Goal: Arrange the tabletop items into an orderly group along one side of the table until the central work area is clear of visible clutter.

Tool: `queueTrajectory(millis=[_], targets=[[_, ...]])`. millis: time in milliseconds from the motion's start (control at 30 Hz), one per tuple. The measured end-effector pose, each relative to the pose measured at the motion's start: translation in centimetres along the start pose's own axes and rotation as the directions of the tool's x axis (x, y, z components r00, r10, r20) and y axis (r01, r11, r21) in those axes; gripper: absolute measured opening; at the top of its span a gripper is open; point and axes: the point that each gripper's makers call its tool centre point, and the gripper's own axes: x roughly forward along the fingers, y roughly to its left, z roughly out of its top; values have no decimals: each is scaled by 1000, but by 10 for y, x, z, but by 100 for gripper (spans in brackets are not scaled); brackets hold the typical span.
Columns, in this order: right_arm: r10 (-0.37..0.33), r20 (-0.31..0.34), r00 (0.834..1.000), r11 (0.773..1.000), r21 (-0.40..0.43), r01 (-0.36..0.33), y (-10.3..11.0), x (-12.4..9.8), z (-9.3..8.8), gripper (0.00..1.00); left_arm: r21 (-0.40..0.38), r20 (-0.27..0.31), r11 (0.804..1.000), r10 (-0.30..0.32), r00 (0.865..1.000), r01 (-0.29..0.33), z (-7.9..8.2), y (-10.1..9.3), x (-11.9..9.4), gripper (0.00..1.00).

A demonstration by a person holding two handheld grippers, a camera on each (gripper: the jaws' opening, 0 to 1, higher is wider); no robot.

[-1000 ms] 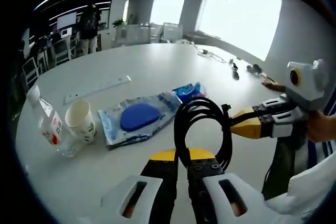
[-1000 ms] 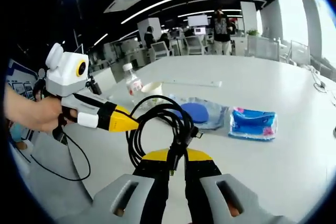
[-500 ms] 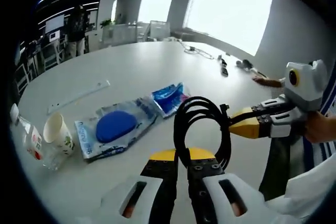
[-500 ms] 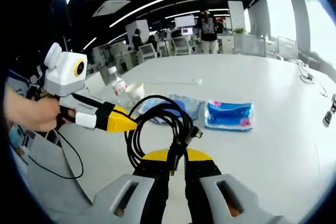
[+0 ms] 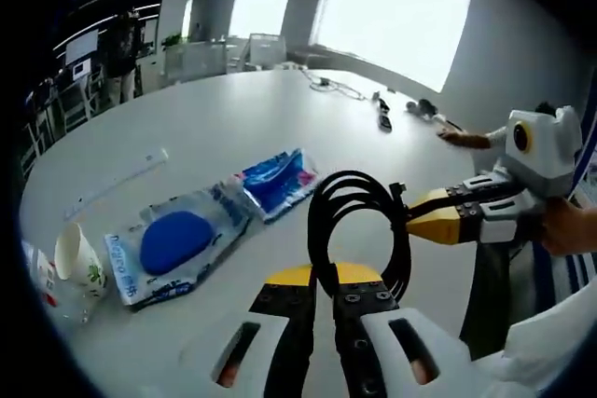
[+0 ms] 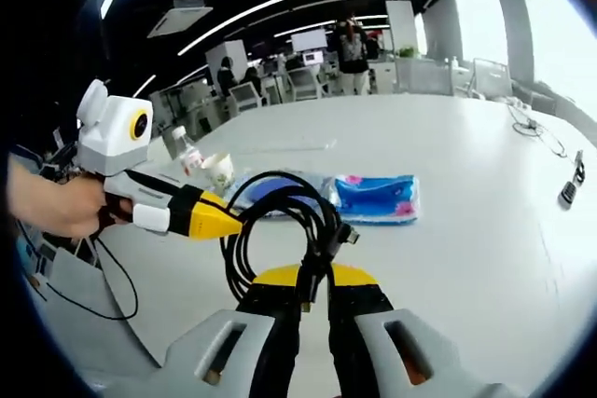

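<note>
**Both tools pinch one black cable coil above the white desk**

On the desk (image 5: 233,118), a clear crinkled plastic pouch (image 5: 173,241) holds a round, smooth blue disc; its printed film lies flat. Just beside it, touching at one corner, lies a glossy blue packet with pink print (image 5: 276,181), soft and rectangular. A paper cup (image 5: 76,255) with a green leaf pattern stands open-mouthed near the pouch; what is in it cannot be told. Next to the cup stands a clear plastic bottle (image 6: 187,157) with a white cap and a red-and-white label. A long, thin white strip (image 5: 117,179) lies farther out on the desk.

The black cable (image 5: 359,230), rubbery and round in section, is wound into a loose loop of several turns and held up off the desk. The left tool (image 5: 323,300) has its yellow-tipped black jaws closed on the bottom of the loop. The right tool (image 6: 315,300) likewise clamps the coil near a small plug end. In the left gripper view the right tool comes in from the right, its yellow nose touching the loop; a hand (image 6: 51,207) holds the left tool in the right gripper view.

The desk is smooth, matt white and rounded at its edge. Small dark gadgets and thin wires (image 5: 382,116) lie at its far side.
</note>
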Motion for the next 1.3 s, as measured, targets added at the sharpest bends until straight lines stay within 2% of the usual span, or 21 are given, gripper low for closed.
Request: queueTrajectory(millis=[367,633,1167,1300], targets=[[-44,1,999,999,25,44,-37,-5,-1,6,19,-19,999,-37,999,38,10,-17,33,1],[-55,-7,998,998,37,55,-55,-3,-4,6,32,-35,998,-50,998,51,14,-21,50,1],[-26,-53,998,999,46,29,-68,22,-17,6,42,-86,998,-34,996,37,0,-9,73,2],[-21,-66,998,1000,22,23,-72,30,-19,6,46,-102,998,-27,994,32,-3,-5,79,3]])
